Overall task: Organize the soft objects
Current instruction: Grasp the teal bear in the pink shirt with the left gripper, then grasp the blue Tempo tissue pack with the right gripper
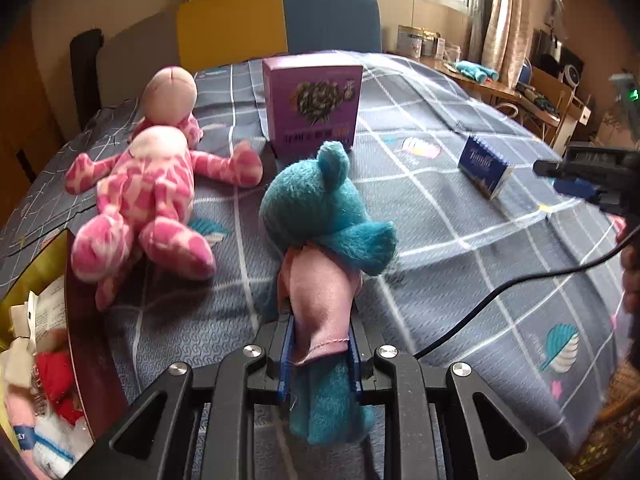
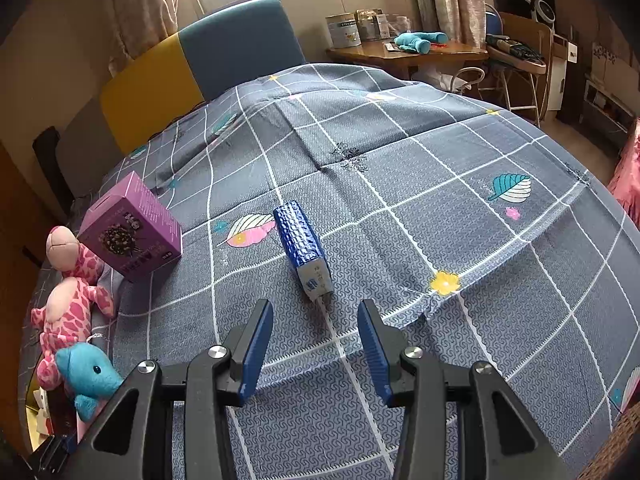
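My left gripper (image 1: 320, 344) is shut on a teal plush toy (image 1: 316, 204) in a pink dress, held above the grey checked bedspread (image 1: 460, 208). The same toy shows at the lower left of the right wrist view (image 2: 90, 374). A pink spotted plush giraffe (image 1: 148, 184) lies on the bed to the left, and also shows in the right wrist view (image 2: 66, 308). My right gripper (image 2: 316, 336) is open and empty, just short of a blue tissue pack (image 2: 302, 242) lying on the bed.
A purple box (image 1: 314, 104) stands behind the teal toy; it also shows in the right wrist view (image 2: 132, 228). A bin (image 1: 40, 360) holding several soft toys sits at the bed's left edge. The headboard (image 1: 280, 16) is behind, a cluttered desk (image 2: 404, 52) to the right.
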`<state>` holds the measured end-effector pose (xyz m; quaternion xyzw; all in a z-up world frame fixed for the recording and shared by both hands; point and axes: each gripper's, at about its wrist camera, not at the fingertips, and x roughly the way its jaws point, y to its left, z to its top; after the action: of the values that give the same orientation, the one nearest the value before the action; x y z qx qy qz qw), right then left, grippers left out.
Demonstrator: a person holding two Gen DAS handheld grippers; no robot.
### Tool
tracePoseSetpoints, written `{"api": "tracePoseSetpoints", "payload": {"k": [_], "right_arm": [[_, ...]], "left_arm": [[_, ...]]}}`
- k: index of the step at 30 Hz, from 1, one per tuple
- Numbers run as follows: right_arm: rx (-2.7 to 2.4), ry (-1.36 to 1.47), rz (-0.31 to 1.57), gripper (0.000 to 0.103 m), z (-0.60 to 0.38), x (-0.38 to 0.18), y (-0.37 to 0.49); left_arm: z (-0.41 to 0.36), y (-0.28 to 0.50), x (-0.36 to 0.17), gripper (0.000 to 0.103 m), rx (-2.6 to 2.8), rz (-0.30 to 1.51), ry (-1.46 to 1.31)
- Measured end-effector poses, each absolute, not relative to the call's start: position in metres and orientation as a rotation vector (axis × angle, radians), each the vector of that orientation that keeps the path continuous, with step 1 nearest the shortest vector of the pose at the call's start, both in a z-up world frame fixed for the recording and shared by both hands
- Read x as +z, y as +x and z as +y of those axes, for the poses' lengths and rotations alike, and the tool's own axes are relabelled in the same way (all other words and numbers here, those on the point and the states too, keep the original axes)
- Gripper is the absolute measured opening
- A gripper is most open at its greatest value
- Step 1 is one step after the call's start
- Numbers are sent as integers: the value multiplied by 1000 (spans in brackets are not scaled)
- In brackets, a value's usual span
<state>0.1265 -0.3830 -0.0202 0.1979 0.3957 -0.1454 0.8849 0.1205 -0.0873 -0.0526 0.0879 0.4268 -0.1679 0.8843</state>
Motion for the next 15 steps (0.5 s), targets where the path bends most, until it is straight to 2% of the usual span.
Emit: {"api": "tracePoseSetpoints", "payload": {"k": [4,15], "right_arm": [[-312,405,828,44,-381,-21,126],[-280,252,854,44,-375,-6,152]], "left_arm": [[-81,124,-78,28,-355,930,161],[-79,126,-80,30,-366,932,138]]}}
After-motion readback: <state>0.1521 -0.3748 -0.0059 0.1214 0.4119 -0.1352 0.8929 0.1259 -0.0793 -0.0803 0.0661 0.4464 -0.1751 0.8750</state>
